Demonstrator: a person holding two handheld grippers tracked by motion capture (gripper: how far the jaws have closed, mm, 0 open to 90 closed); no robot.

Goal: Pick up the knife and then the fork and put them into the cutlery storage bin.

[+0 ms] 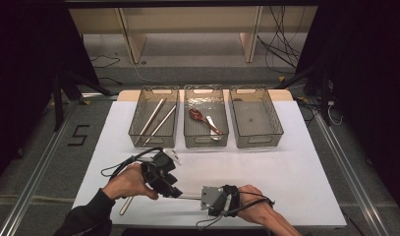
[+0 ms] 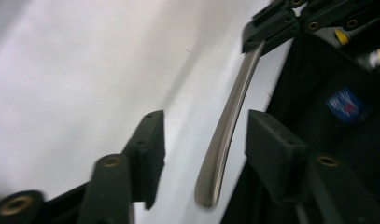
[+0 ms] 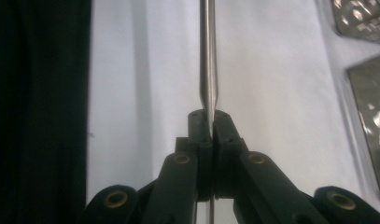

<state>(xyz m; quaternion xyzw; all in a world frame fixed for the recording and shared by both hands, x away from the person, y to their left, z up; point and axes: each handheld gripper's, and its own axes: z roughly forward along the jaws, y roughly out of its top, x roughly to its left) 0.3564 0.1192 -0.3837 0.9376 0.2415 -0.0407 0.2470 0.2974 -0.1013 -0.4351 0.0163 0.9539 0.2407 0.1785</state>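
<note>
White sheeting [image 1: 286,162] covers the table, beyond which lie a grey floor, wooden shelf legs and loose cables. On the floor at left, black tape forms the one legible mark, the figure "5" [image 1: 78,134]. A small blue patch [image 2: 345,103] on dark cloth in the left gripper view carries print too blurred to read.

Three clear bins stand in a row at the far side of the sheet. Left bin [image 1: 154,117]: two pale sticks lying aslant. Middle bin [image 1: 205,116]: one dark red spoon [image 1: 202,119] and one small pale piece beside it. Right bin [image 1: 256,117]: nothing seen inside.

At the near edge, the two grippers face each other with one slim metal utensil [image 2: 227,123] running between them above the sheet. Right gripper [image 3: 209,122]: jaws clenched on one end of the utensil's handle. Left gripper [image 2: 204,137]: jaws spread apart, the utensil's rounded other end between them with clear gaps on both sides, neither pad touching. One pale stick [image 1: 126,205] lies on the sheet by the left hand [image 1: 128,181].
</note>
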